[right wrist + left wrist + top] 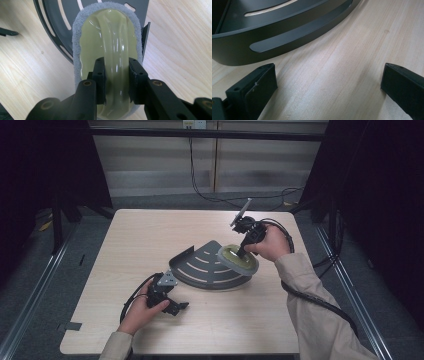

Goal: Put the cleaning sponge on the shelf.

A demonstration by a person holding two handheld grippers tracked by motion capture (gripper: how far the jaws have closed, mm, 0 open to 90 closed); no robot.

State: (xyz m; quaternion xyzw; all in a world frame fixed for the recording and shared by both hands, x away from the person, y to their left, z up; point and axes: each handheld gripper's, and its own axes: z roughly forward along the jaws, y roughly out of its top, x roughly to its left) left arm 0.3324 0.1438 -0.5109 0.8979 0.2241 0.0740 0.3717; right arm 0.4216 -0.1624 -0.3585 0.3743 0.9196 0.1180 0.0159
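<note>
A dark grey quarter-round slotted rack lies in the middle of the wooden table. My right gripper is shut on the pale yellow-green handle of an oval scrub pad with a grey fibre rim, held over the rack's right edge. In the right gripper view its jaws clamp both sides of the handle and the rack lies beneath the pad. My left gripper rests low on the table in front of the rack, open with nothing between its jaws; the rack's curved wall is close ahead of it.
The table has bare wood at the left and back. Cables trail from both grippers, the right one looping off the table's right edge. Metal floor rails run along both sides, and dark curtains flank the area.
</note>
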